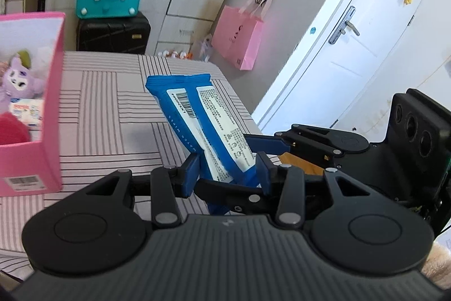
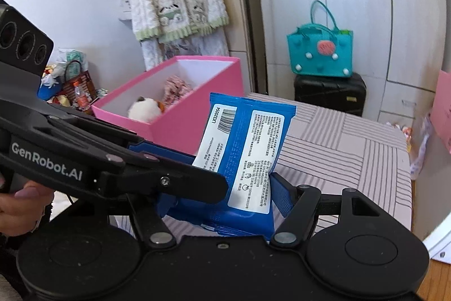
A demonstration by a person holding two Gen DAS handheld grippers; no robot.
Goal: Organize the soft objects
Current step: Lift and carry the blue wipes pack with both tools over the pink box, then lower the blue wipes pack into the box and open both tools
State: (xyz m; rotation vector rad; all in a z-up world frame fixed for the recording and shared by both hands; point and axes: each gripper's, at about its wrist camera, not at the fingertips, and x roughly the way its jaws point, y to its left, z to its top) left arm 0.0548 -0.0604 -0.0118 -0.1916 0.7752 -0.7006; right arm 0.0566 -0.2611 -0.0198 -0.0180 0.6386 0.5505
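Blue wipes pack [image 1: 197,114] stands tilted above striped bed [image 1: 112,109], both grippers clamped on its lower end: left gripper [image 1: 227,171], right gripper [image 2: 222,188]. Pink box [image 1: 50,103] just left; bed's far edge clear.

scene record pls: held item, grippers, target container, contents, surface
held item: blue wet-wipes pack, lifted off the bed, label side to the cameras
left gripper: shut on the pack's lower end
right gripper: shut on the same pack
target container: pink box, open, on the bed
contents: purple plush, white plush, small wipes pack
surface: striped bedspread
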